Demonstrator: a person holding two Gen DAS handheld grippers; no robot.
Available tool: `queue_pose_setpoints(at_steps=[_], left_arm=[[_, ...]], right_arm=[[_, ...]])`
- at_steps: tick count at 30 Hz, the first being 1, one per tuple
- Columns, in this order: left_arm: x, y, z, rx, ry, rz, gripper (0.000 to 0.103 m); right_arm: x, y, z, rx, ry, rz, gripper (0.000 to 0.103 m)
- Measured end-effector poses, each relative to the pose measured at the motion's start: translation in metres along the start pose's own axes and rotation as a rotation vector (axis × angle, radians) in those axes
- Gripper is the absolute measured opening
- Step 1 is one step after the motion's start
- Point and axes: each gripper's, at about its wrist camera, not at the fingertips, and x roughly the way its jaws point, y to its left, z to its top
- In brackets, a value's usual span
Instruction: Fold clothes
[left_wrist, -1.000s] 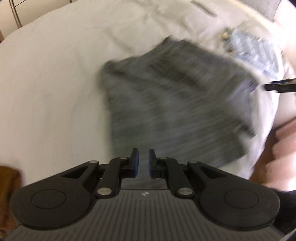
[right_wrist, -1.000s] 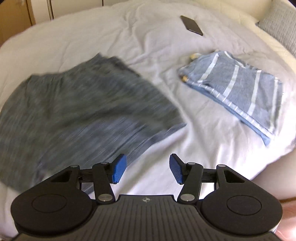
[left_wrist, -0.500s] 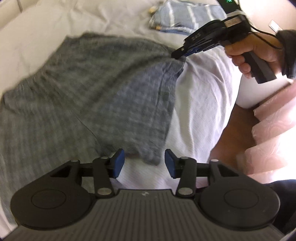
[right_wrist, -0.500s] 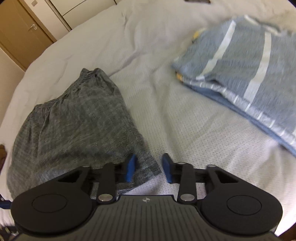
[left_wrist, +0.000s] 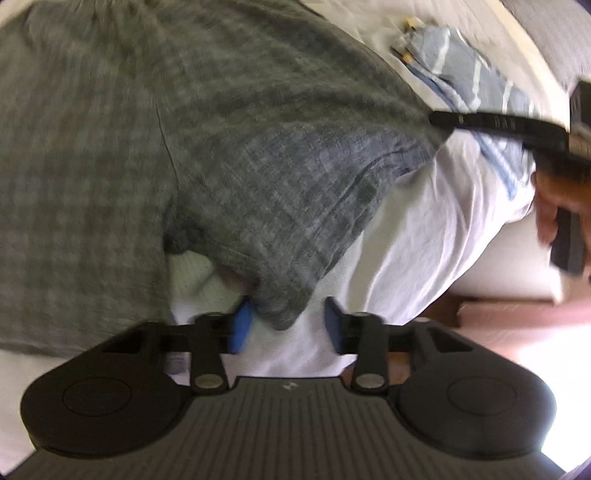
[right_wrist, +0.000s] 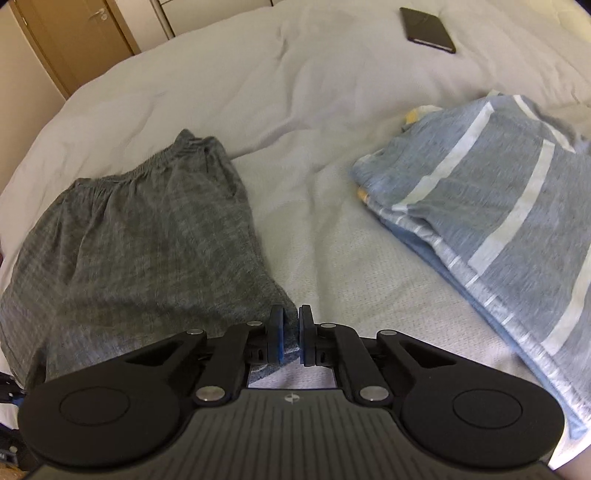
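Grey shorts lie spread on the white bed, waistband at the far end. My left gripper points down at one near hem corner. Its jaws are closing, still apart, with that corner between the blue pads. My right gripper is closing its pads onto the other hem corner, and grey cloth is pinched between them. In the left wrist view, the right gripper comes in from the right, held by a hand, its tip at the shorts' far corner.
A folded blue garment with white stripes lies on the bed to the right of the shorts. A dark phone rests at the far side. The bed edge and brown floor are close on the right. A wooden door stands beyond.
Both grippers came down to the shorts' near hem corners. The right jaws went from open to closed on its corner. The left jaws opened, and its corner now sits between them.
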Motion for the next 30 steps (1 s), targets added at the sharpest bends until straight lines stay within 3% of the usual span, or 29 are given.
queue_pose_setpoints(at_steps=[1,7,15,17,21,28,30], left_arm=[[0.001,-0.001,-0.002,-0.007,-0.003,-0.008,0.001],[-0.003,-0.012,-0.008,-0.006,-0.02,-0.066,0.0],[-0.038,-0.002,-0.025,0.053,-0.031,-0.045,0.003],[-0.053,0.009,-0.03,0.058,-0.049,-0.003,0.006],[-0.083,0.034,-0.04,0.074,-0.085,0.086,0.007],[-0.121,0.078,-0.048,0.16,-0.139,0.245,0.03],[-0.129,0.094,-0.047,0.19,-0.162,0.275,0.031]], right_arm=[[0.0,0.001,-0.002,-0.003,0.002,-0.001,0.01],[-0.01,0.006,-0.015,-0.01,0.006,-0.036,0.014],[-0.033,0.026,-0.026,-0.056,-0.012,-0.083,0.022],[-0.04,0.038,-0.028,-0.073,-0.021,-0.071,0.027],[-0.048,0.069,-0.033,-0.13,-0.028,-0.03,0.029],[-0.046,0.143,-0.046,-0.245,-0.022,0.05,0.036],[-0.041,0.163,-0.05,-0.258,-0.011,0.06,0.038]])
